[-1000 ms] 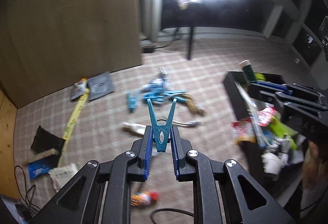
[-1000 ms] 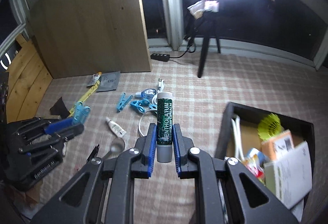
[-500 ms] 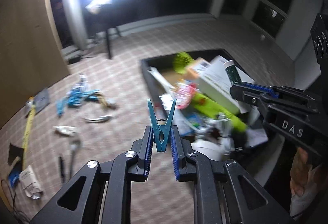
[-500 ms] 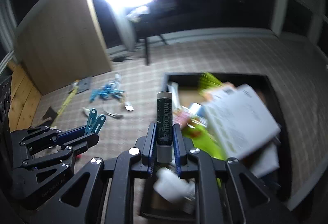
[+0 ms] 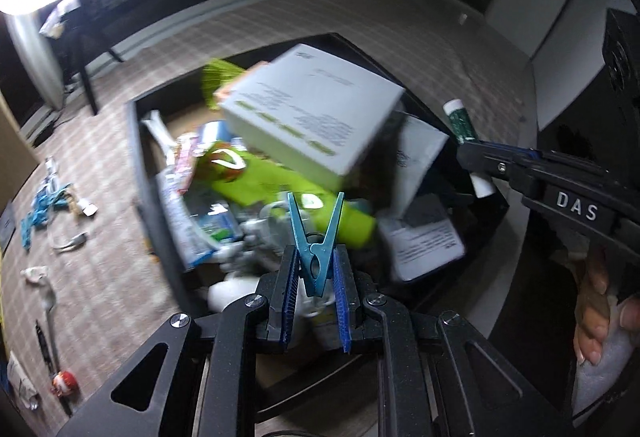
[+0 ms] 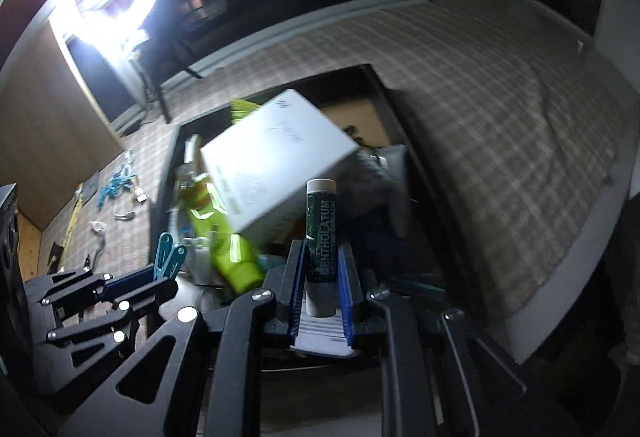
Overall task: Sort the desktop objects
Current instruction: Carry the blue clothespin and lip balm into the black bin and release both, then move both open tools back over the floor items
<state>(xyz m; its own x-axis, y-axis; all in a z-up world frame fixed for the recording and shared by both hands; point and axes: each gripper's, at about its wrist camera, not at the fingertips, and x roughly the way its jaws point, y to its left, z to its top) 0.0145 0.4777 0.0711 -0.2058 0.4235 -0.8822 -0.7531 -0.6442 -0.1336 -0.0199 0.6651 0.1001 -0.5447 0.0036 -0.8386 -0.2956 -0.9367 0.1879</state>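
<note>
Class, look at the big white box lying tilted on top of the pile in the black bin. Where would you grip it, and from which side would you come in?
Grip the white box across its thin raised edge, coming from above on the near right side. It lies tilted on the clutter in the black bin, so that corner stands free, while its broad face is likely too wide for the fingers.

Plaid tablecloth (image 6: pixel 480 109) covers the surface. On it: a black bin (image 5: pixel 138 173), blue clothespins (image 5: pixel 38 205), a spoon (image 5: pixel 48 301).
</note>
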